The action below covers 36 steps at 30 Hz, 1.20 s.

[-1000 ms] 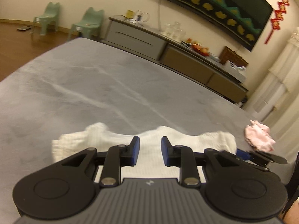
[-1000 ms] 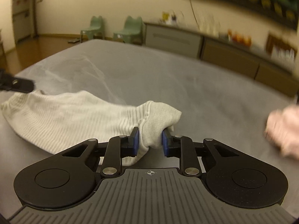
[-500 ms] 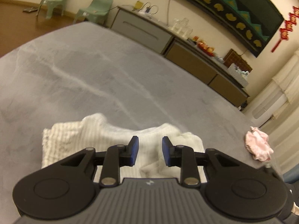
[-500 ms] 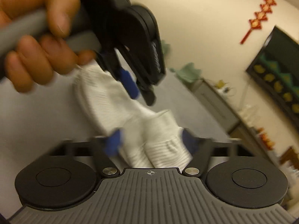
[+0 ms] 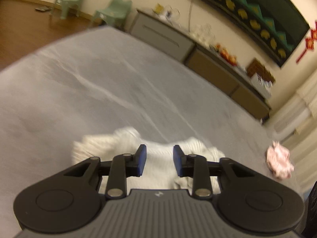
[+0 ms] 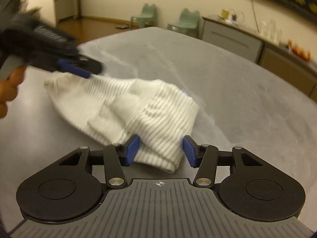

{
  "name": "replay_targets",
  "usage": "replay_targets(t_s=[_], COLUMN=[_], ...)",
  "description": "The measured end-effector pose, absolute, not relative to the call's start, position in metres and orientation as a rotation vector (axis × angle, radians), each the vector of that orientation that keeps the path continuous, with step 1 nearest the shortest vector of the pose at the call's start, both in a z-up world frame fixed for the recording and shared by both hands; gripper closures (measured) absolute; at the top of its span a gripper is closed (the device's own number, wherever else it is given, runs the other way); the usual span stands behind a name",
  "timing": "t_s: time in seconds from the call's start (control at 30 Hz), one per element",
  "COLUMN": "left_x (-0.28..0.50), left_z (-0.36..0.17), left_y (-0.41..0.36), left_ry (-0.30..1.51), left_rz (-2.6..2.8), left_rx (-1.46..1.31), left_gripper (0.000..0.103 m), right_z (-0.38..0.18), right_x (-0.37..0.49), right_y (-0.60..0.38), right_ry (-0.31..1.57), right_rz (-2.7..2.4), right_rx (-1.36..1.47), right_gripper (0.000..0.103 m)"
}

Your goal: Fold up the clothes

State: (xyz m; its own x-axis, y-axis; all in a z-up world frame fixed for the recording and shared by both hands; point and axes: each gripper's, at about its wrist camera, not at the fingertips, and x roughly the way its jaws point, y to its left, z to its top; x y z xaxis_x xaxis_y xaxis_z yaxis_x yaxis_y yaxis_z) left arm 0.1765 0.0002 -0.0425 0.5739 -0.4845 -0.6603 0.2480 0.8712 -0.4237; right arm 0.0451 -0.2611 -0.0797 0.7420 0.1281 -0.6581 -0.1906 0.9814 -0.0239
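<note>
Grey bedding (image 5: 99,91) covers the bed that carries everything, with a low cabinet (image 5: 164,37) and two pale green chairs (image 5: 113,8) along the wall beyond its far edge. A white ribbed garment (image 6: 126,107) lies bunched on the bed near its near edge. The right hand-held gripper (image 6: 160,148) has its blue pads on either side of the garment's folded near end; its jaws are closing, and the right pad stands clear of the cloth, so it is not clamped. The left hand-held gripper (image 5: 159,161) hangs over the same garment (image 5: 158,168) with its jaws parted and opening, nothing pinched between them. In the right wrist view that left hand-held gripper (image 6: 79,69) reaches the garment's far end. A crumpled pink cloth (image 5: 279,164) lies near the bed's right edge.
</note>
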Motion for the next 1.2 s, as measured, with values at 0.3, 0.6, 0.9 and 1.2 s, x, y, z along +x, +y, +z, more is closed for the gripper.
replay_targets(t_s=[0.3, 0.6, 0.9, 1.2], left_x=[0.174, 0.162, 0.120, 0.150], left_z=[-0.071, -0.062, 0.001, -0.017], left_y=[0.050, 0.017, -0.076, -0.026], left_ry=[0.941, 0.865, 0.652, 0.718], left_rz=[-0.322, -0.324, -0.610, -0.553], left_rx=[-0.299, -0.166, -0.163, -0.453], left_gripper=[0.057, 0.086, 0.081, 0.078], right_z=[-0.048, -0.091, -0.080, -0.101], right_x=[0.034, 0.057, 0.068, 0.059], right_y=[-0.254, -0.221, -0.317, -0.383], right_ry=[0.608, 0.721, 0.779, 0.729], right_rz=[0.201, 0.220, 0.189, 0.213], right_rx=[-0.024, -0.134, 0.586, 1.084], right_gripper=[0.029, 0.044, 0.038, 0.026])
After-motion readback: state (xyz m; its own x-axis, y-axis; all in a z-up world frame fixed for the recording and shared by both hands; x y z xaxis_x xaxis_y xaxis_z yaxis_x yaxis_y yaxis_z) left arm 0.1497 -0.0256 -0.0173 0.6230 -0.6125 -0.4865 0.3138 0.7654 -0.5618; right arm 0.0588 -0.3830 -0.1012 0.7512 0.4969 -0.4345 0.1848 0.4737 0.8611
